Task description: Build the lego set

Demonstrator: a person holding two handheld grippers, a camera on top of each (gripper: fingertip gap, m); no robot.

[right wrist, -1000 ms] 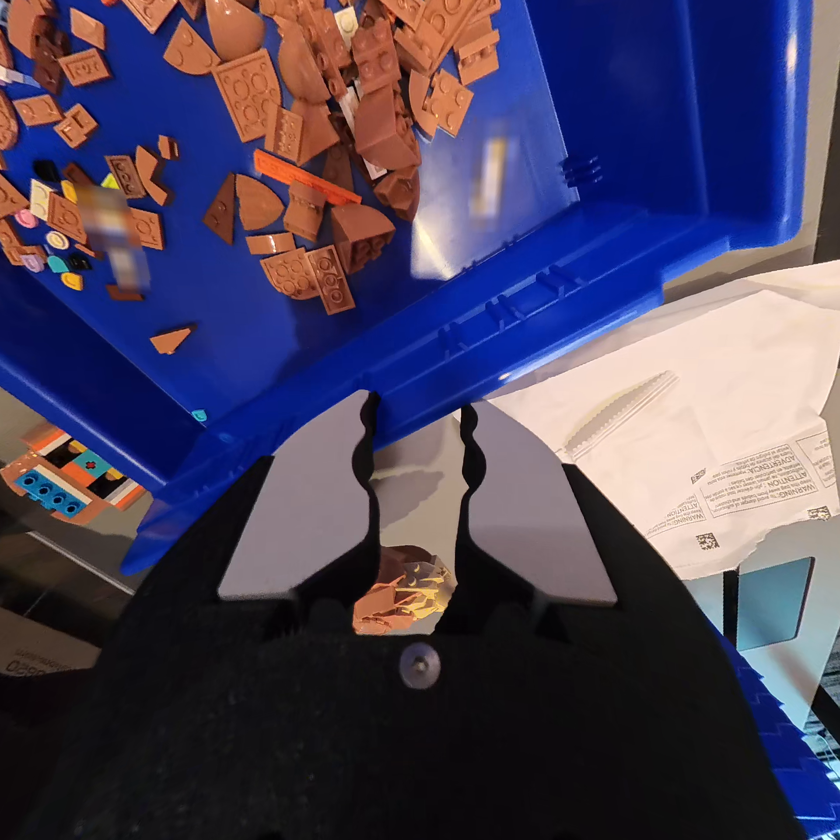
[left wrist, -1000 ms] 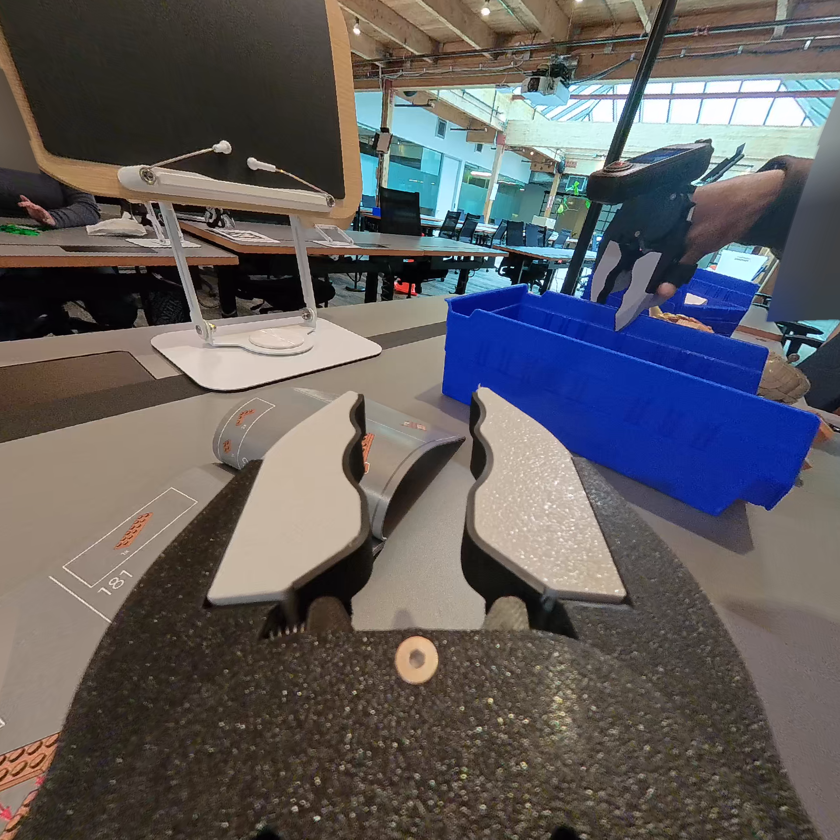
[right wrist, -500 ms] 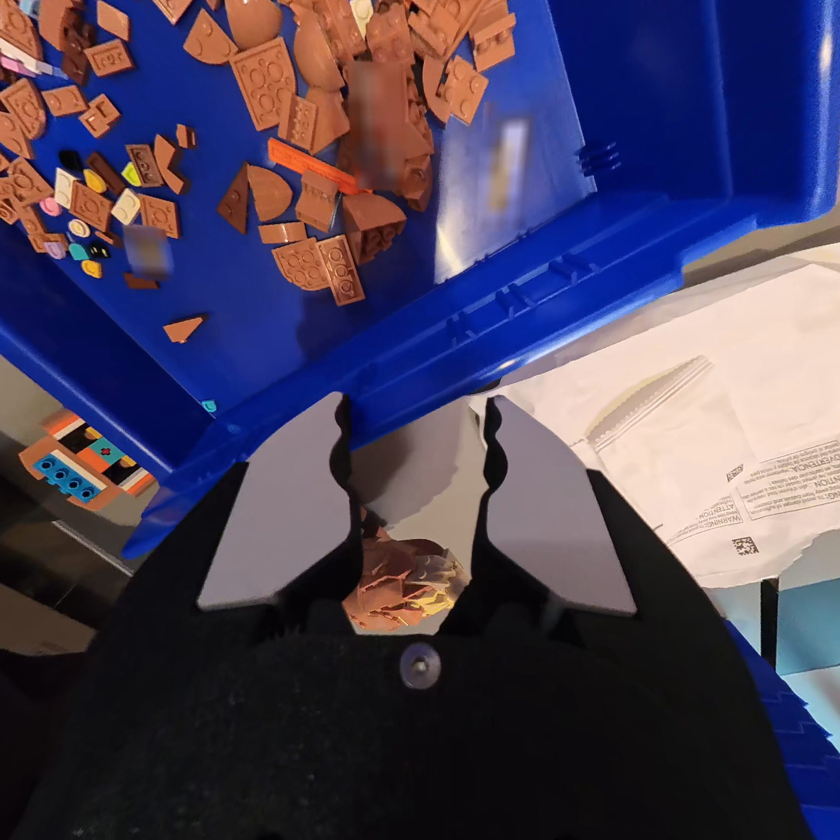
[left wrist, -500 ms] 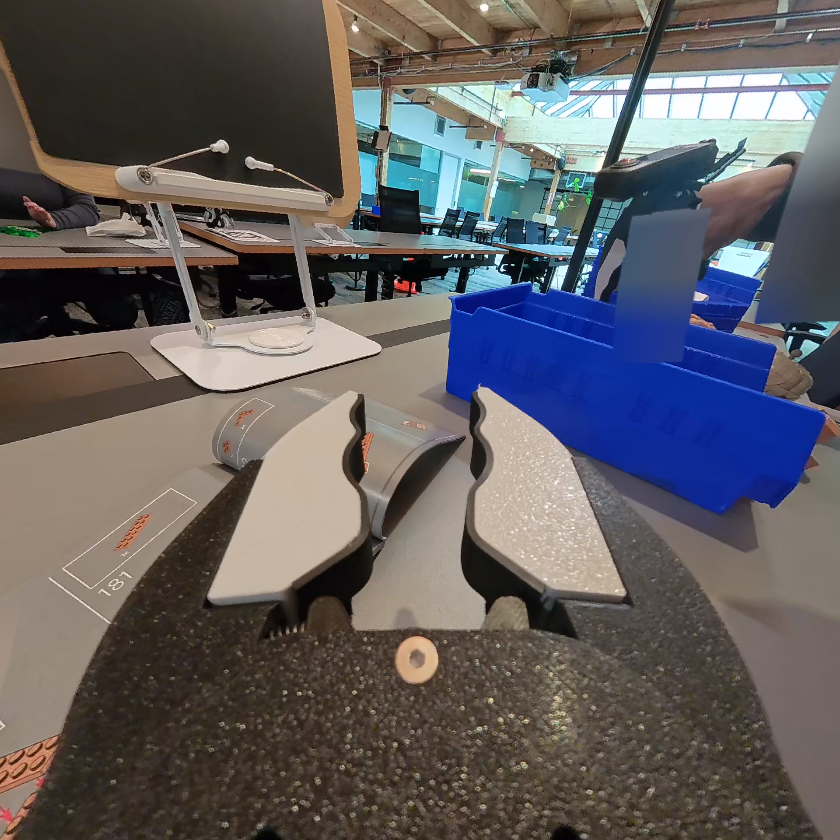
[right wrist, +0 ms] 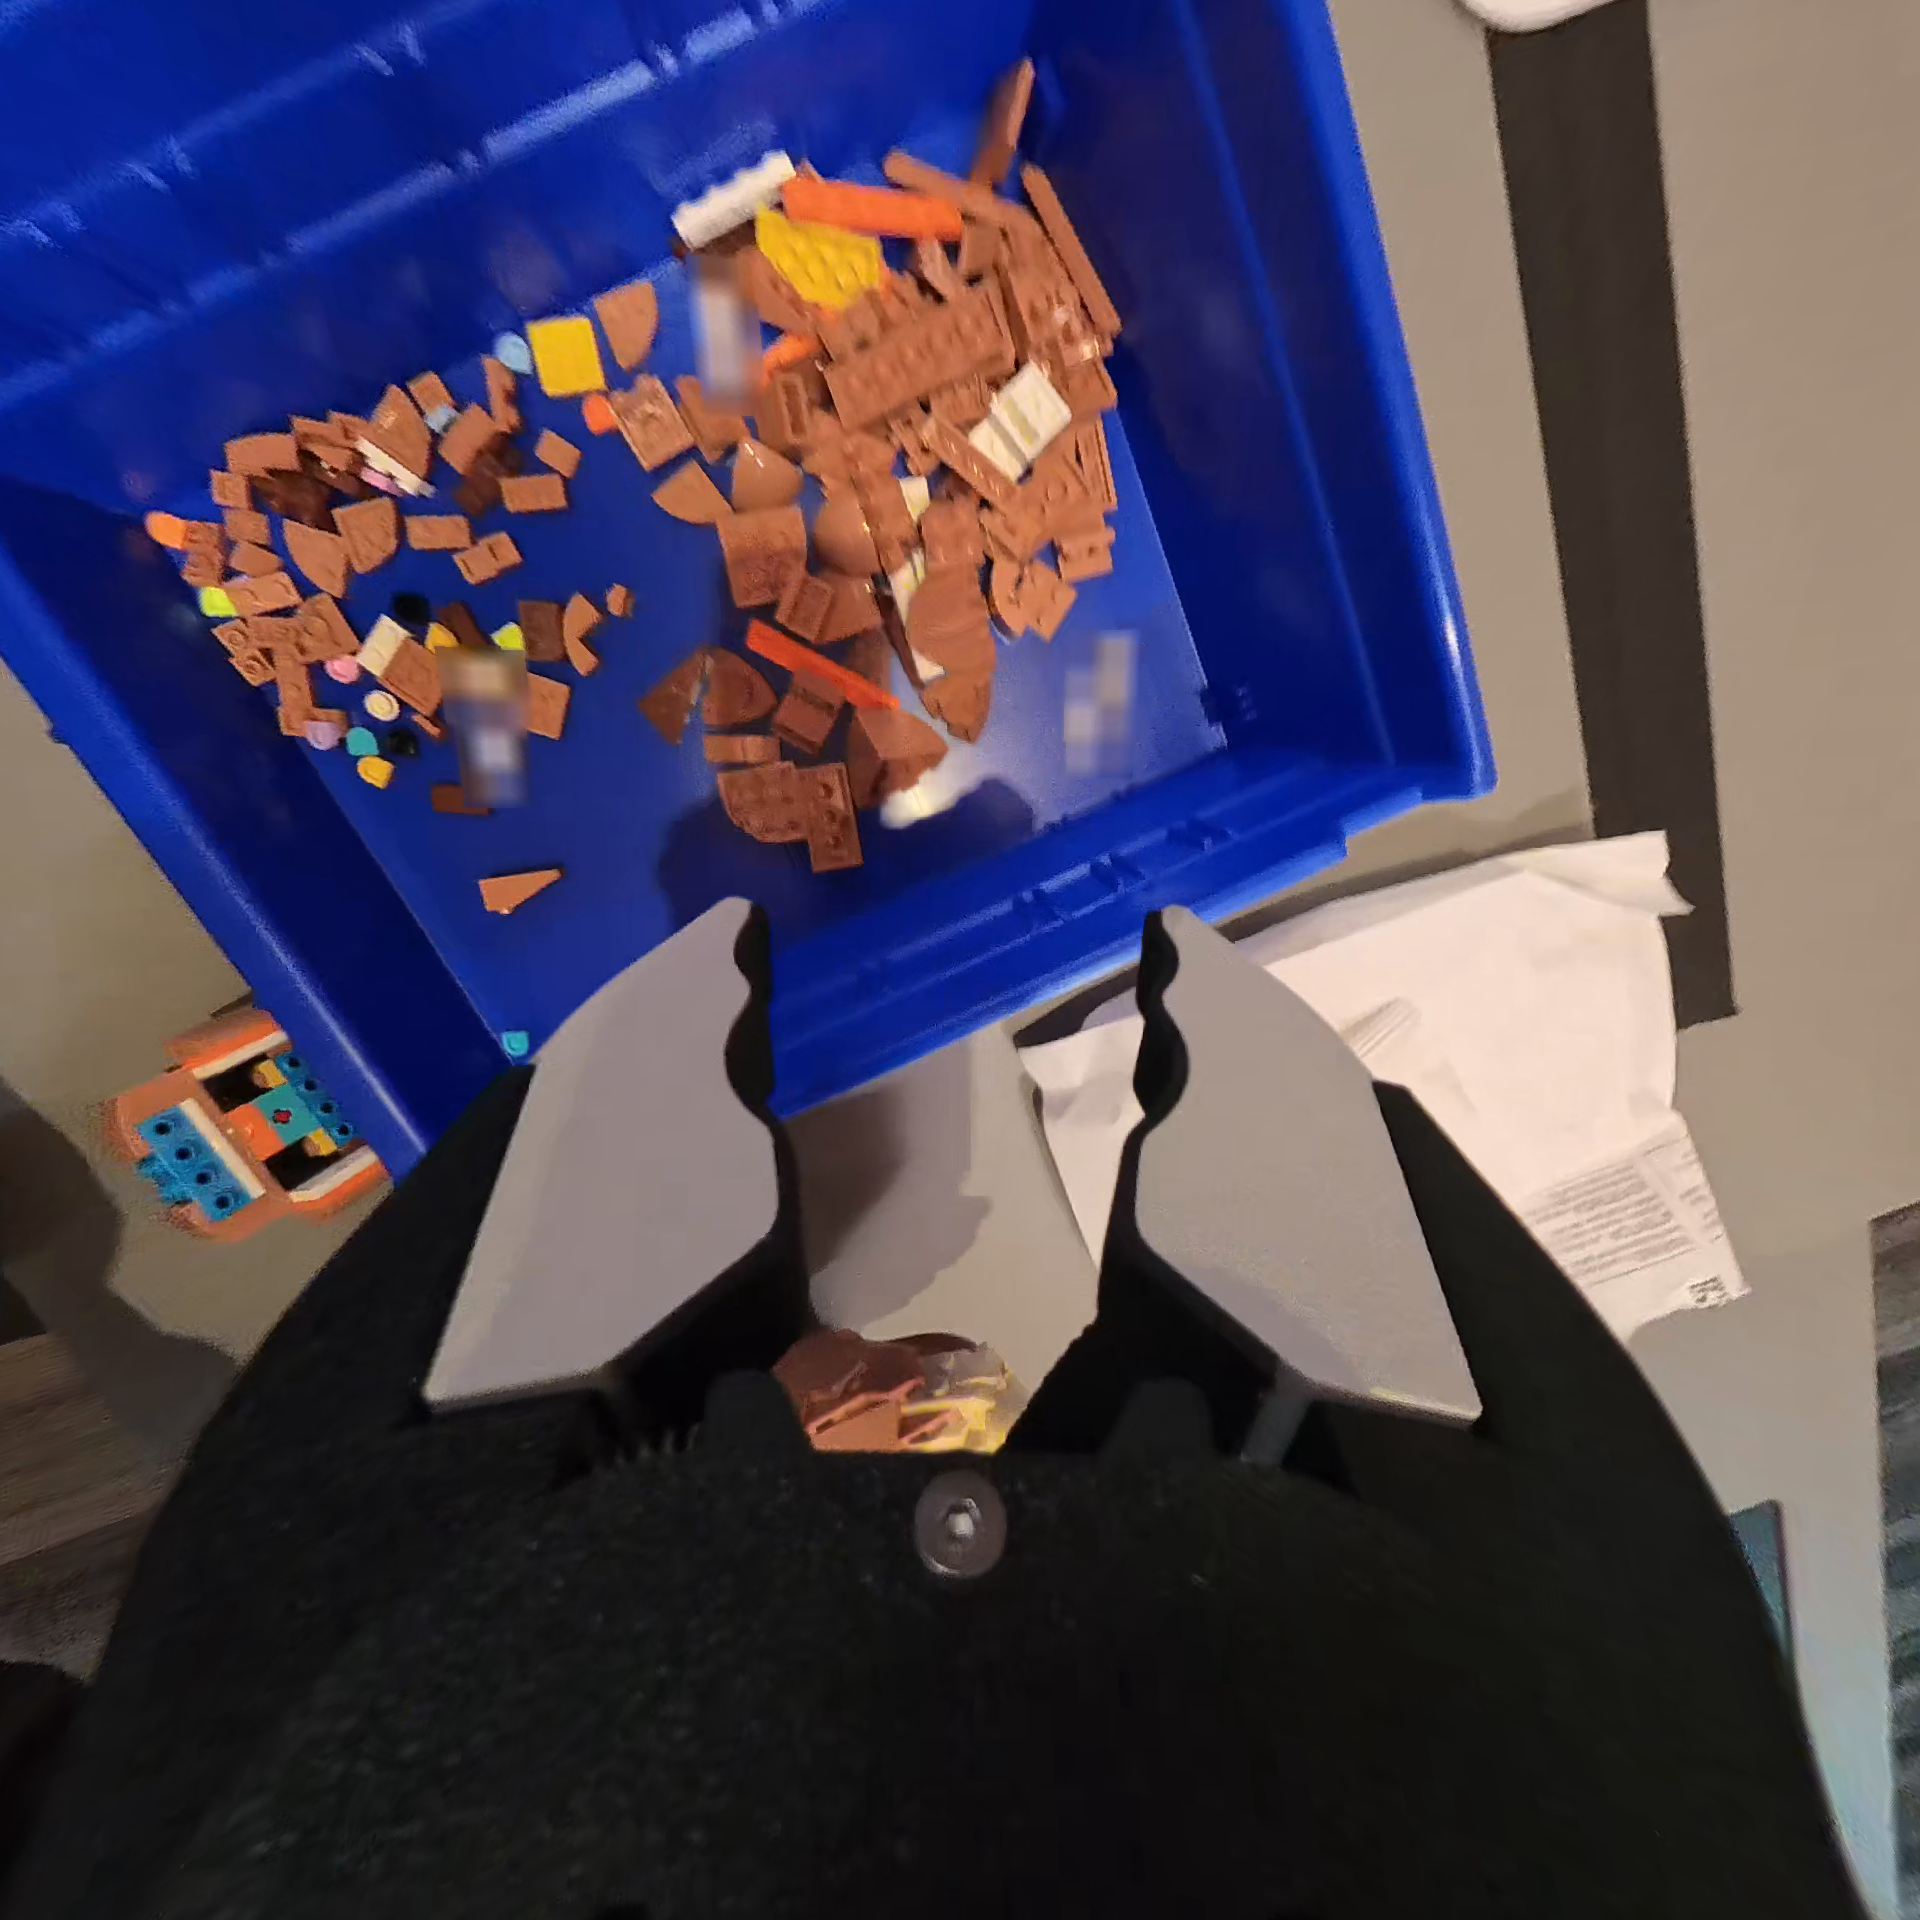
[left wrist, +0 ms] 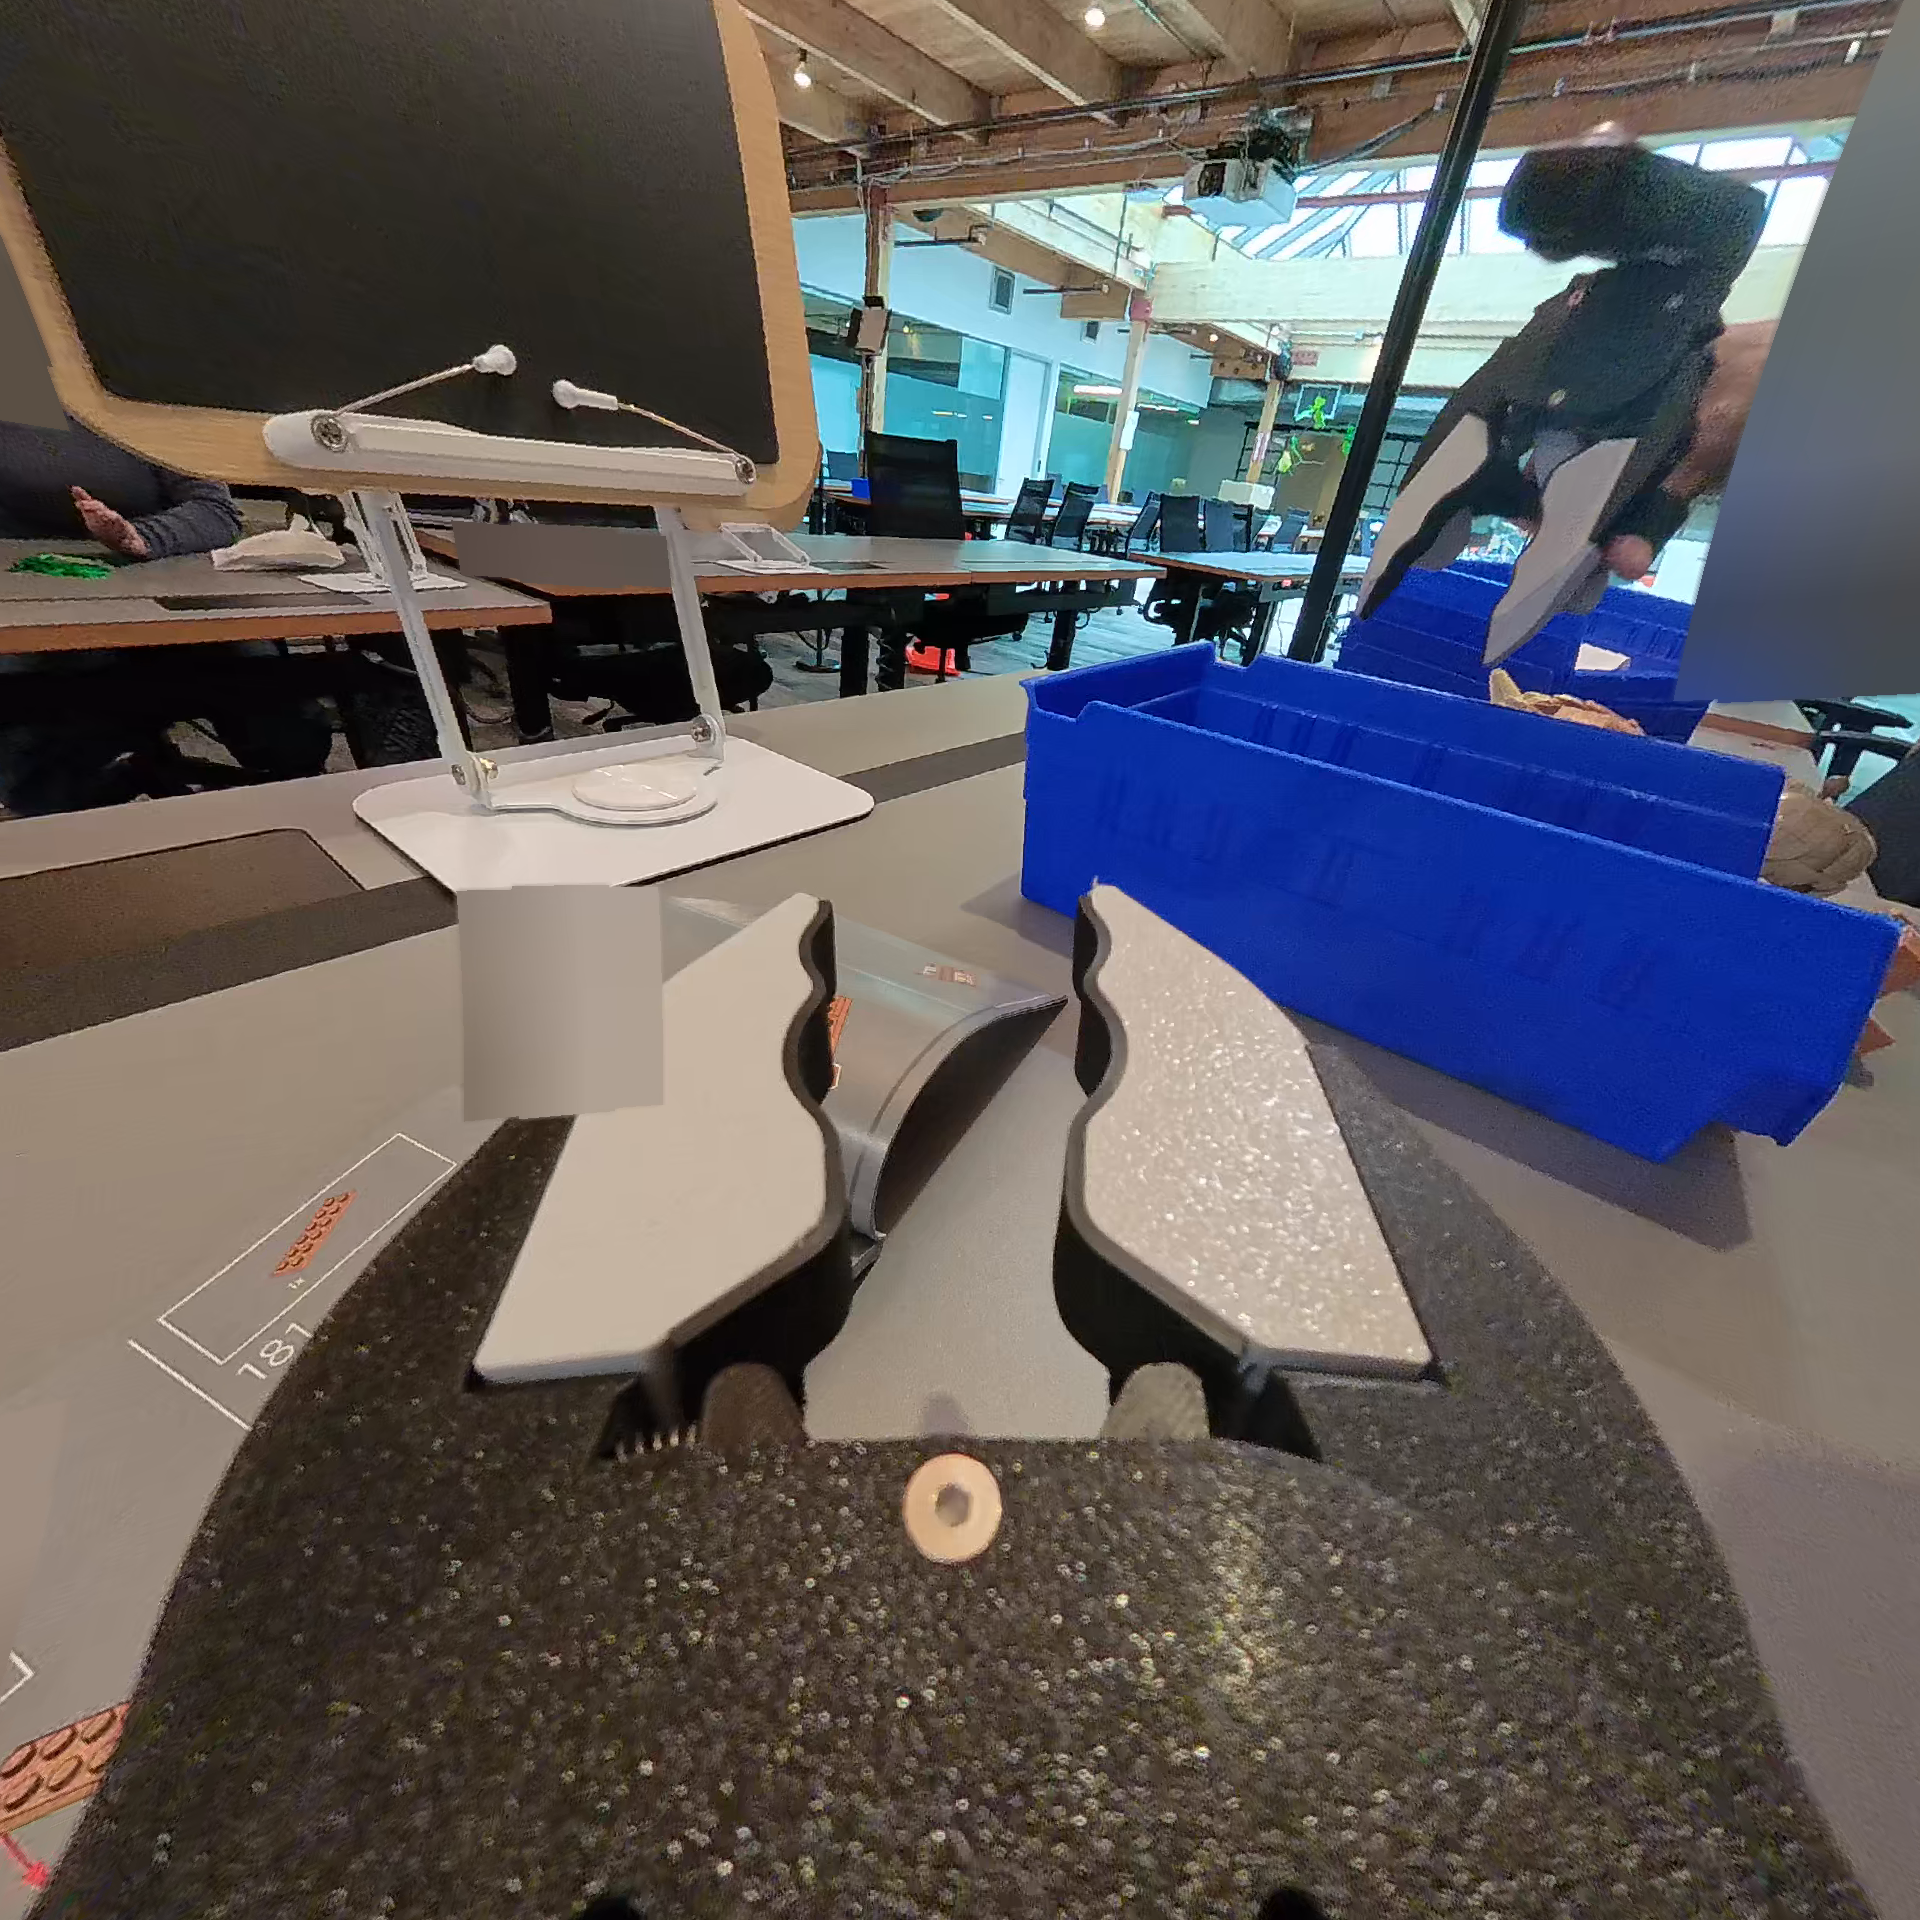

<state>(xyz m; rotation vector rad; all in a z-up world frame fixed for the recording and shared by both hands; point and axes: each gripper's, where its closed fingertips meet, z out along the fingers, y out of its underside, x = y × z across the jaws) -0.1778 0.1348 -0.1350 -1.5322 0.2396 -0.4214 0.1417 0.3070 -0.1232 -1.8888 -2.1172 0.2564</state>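
Two tools: my left tool [left wrist: 951,1023] and right tool [right wrist: 951,971] both gape, gripping nothing.
Tabletop [left wrist: 208,1091]: grey, under open-plan office.
Lego pieces [right wrist: 831,499]: in blue bin [right wrist: 1340,436].

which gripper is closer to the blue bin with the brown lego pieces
Right. The right gripper hangs open just above the blue bin's near rim, looking down on the pieces. The left gripper sits low over the table, off to the bin's side.

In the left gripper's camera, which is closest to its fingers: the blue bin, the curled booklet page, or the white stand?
1. Curled booklet page, just past the left gripper, between its fingers.
2. Blue bin, ahead on the right.
3. White stand, farther back on the left.
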